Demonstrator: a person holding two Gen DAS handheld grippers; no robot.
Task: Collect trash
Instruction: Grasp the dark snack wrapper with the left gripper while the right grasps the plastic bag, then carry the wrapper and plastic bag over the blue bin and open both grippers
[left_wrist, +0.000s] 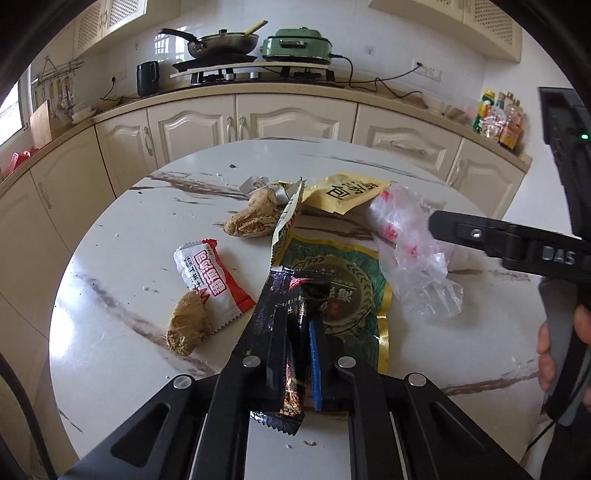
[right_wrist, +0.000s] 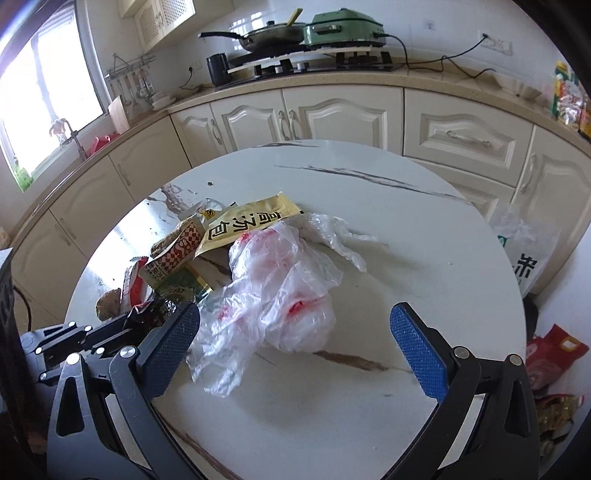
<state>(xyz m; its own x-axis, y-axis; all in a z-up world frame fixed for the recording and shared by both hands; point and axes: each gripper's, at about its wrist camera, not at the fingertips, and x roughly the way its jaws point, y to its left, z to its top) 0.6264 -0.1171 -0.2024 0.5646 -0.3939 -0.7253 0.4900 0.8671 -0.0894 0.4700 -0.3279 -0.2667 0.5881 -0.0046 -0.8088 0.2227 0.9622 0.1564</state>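
Observation:
Trash lies on a round white marble table (left_wrist: 122, 258). My left gripper (left_wrist: 295, 328) is shut on a black snack wrapper (left_wrist: 291, 302), which stands up between its pads. Past it lie a green packet (left_wrist: 347, 291), a yellow packet (left_wrist: 343, 195), a checkered wrapper (left_wrist: 286, 221), a white-and-red wrapper (left_wrist: 210, 280) and two brown food lumps (left_wrist: 188, 326). My right gripper (right_wrist: 295, 317) is open, its blue pads either side of a crumpled clear plastic bag (right_wrist: 280, 288) without touching it. One of its fingers (left_wrist: 461, 230) shows over that bag (left_wrist: 413, 266) in the left wrist view.
Cream cabinets and a counter (right_wrist: 332, 81) curve behind the table, with a pan, a stove and a green cooker on top. A plastic bag (right_wrist: 524, 251) and a red packet (right_wrist: 554, 354) sit on the floor at the right. A person's hand (left_wrist: 550, 350) grips the right handle.

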